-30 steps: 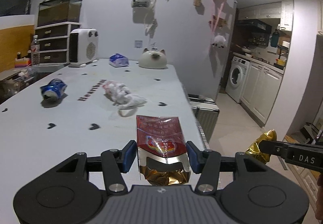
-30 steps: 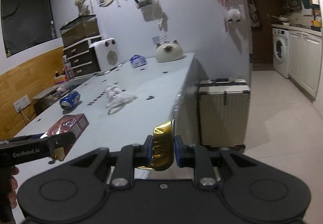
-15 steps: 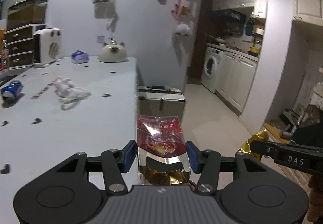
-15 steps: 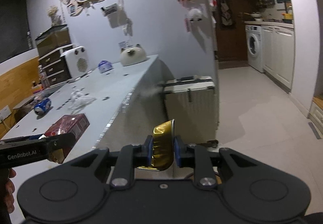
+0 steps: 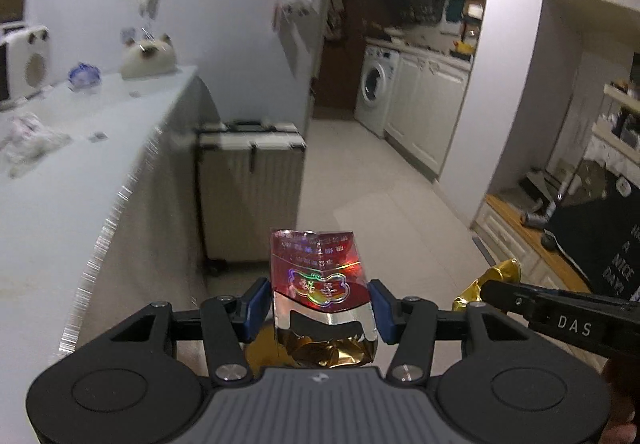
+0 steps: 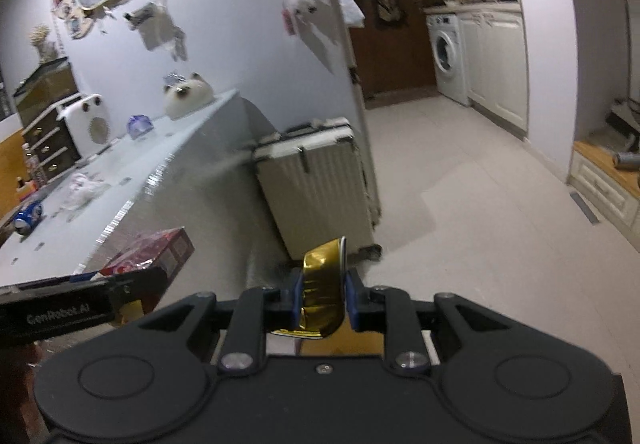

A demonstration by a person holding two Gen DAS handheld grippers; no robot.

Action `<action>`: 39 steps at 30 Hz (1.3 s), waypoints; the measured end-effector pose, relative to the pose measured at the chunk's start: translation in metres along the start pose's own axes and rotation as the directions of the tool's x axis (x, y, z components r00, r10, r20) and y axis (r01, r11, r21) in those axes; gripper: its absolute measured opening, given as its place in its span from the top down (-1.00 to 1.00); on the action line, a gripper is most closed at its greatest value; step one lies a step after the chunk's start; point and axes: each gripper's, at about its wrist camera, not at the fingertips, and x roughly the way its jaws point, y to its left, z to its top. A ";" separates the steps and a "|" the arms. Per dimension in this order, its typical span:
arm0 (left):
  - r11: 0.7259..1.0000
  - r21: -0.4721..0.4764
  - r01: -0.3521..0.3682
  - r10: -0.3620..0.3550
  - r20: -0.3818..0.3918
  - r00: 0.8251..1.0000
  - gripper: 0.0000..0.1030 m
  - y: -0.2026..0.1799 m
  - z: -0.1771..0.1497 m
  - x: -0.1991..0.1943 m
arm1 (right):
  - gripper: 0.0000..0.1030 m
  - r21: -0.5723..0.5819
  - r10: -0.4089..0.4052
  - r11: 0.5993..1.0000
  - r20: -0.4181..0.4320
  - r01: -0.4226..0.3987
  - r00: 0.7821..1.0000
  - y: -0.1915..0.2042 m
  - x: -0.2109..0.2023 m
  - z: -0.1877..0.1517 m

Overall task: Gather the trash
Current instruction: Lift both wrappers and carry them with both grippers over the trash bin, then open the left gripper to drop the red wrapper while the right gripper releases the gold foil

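My left gripper (image 5: 318,306) is shut on a red carton (image 5: 320,276) with a torn gold-foil end, held out past the table's edge above the floor. In the right wrist view that same red carton (image 6: 156,250) shows at the lower left. My right gripper (image 6: 322,296) is shut on a crushed gold can (image 6: 324,284); the left wrist view shows this gold can (image 5: 492,282) at the lower right. On the white table (image 5: 72,179) lie a crumpled white bag (image 5: 28,137) and, in the right wrist view, a blue can (image 6: 28,213).
A ribbed pale suitcase (image 5: 250,187) stands on the floor against the table's end. Beyond it, open tiled floor (image 6: 460,195) runs to a washing machine (image 5: 374,89) and white cabinets. A cat-shaped holder (image 5: 148,57), a small blue bundle (image 5: 84,75) and a white heater (image 6: 90,125) sit at the table's far end.
Both grippers have swung right and downward, away from over the table toward the floor and suitcase, each keeping its grip. The table has slid to the left of both views.
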 end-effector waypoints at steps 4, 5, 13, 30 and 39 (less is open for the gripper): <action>1.000 0.000 0.005 -0.005 -0.060 0.998 -0.04 -0.007 -0.009 0.038 | 0.57 0.034 -0.022 0.999 -0.049 0.024 0.999 -0.021 0.022 -0.013; 1.000 -0.002 0.002 -0.002 -0.074 0.997 -0.04 -0.008 -0.012 0.049 | 0.57 0.041 -0.025 0.999 -0.061 0.027 0.998 -0.026 0.028 -0.016; 0.997 -0.071 -0.014 0.002 -0.163 0.987 -0.04 0.007 -0.029 0.129 | 0.57 0.098 -0.034 0.994 -0.161 0.051 0.986 -0.054 0.094 -0.035; 0.961 -0.253 -0.113 -0.001 -0.411 0.912 -0.04 0.081 -0.109 0.319 | 0.57 0.245 -0.015 0.962 -0.390 0.119 0.921 -0.104 0.272 -0.104; 0.959 -0.259 -0.112 -0.042 -0.526 0.849 -0.04 0.099 -0.143 0.410 | 0.57 0.271 0.026 0.954 -0.504 0.129 0.863 -0.102 0.355 -0.141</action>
